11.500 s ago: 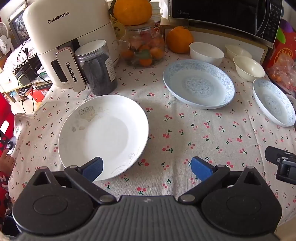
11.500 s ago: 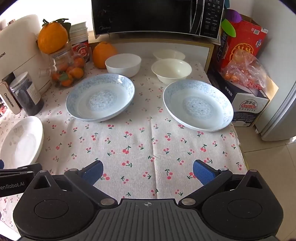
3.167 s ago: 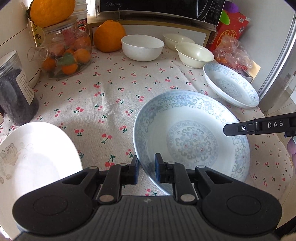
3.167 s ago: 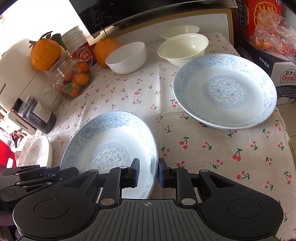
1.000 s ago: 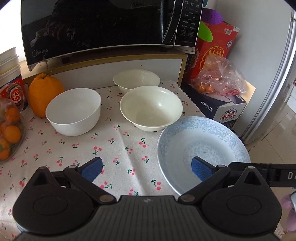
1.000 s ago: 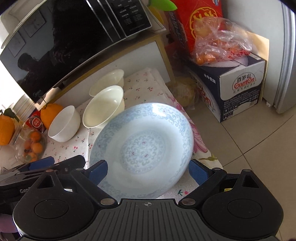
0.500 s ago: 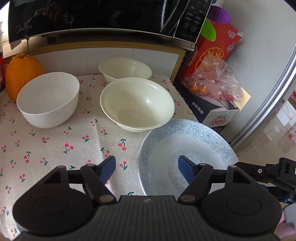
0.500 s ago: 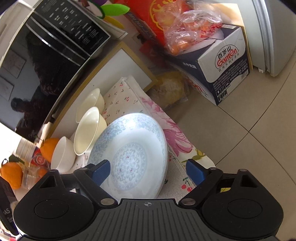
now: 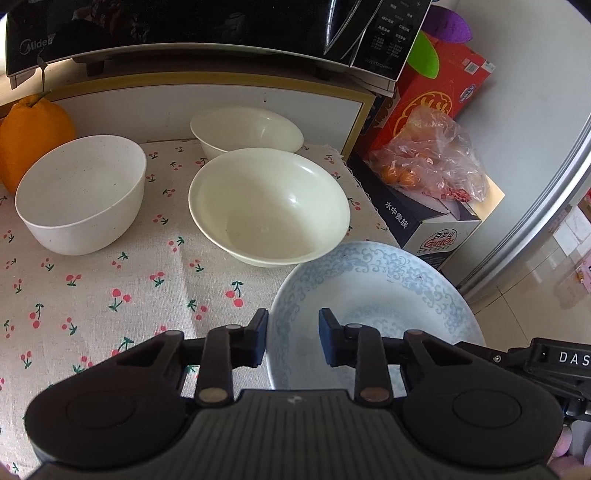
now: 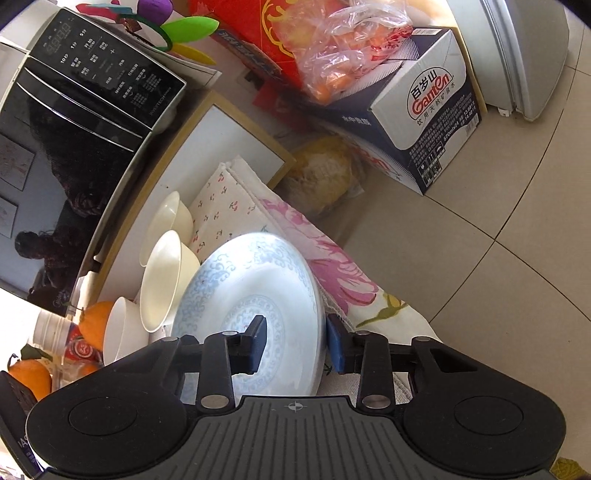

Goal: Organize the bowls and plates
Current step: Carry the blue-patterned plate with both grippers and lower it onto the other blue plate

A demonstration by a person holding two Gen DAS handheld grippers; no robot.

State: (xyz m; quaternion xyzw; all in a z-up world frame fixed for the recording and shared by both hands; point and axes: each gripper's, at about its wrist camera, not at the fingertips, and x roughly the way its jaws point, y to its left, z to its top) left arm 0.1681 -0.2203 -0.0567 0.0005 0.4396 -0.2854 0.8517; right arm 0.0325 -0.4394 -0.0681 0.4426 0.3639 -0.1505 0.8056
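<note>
Currently listed: blue-patterned plate [image 9: 373,295] at the right edge of the cherry-print tablecloth [image 9: 110,295], just beside a cream bowl [image 9: 269,206]. Left gripper [image 9: 293,338] straddles its near-left rim, jaws closing, pads not yet pressing. Right gripper [image 10: 295,345] straddles the opposite rim, jaws likewise closing, not yet gripping. Behind: second cream bowl [image 9: 245,129], white bowl [image 9: 79,192], Midea microwave [image 9: 184,29].
</note>
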